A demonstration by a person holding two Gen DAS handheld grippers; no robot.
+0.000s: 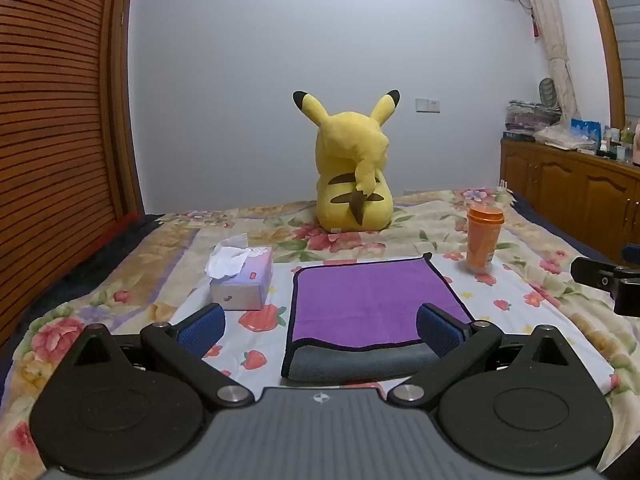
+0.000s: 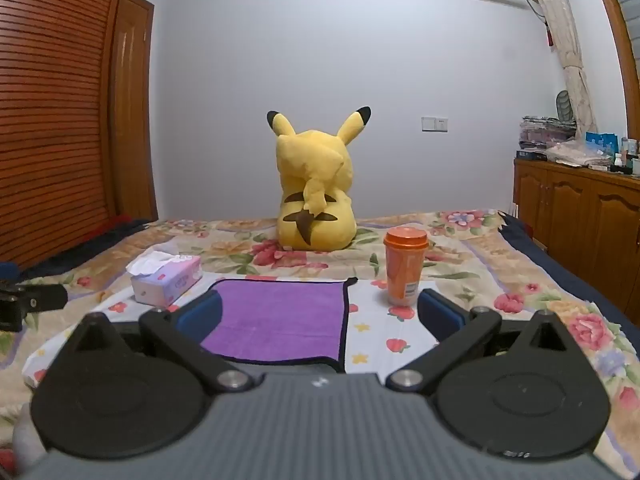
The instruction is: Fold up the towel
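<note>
A purple towel [image 1: 370,300] with a dark border lies on the floral bedspread, its near edge turned up to show a grey underside [image 1: 360,362]. It also shows in the right wrist view [image 2: 280,320]. My left gripper [image 1: 320,326] is open and empty, its blue pads either side of the towel's near left part, a little above and short of it. My right gripper [image 2: 320,314] is open and empty, over the towel's near right corner. The right gripper's body shows at the right edge of the left wrist view [image 1: 612,280].
A tissue box [image 1: 242,280] sits left of the towel, also in the right wrist view [image 2: 166,280]. An orange lidded cup [image 1: 484,238] stands right of it, also in the right wrist view [image 2: 404,266]. A yellow plush toy [image 1: 352,168] sits behind. Wooden cabinets [image 2: 580,216] line the right.
</note>
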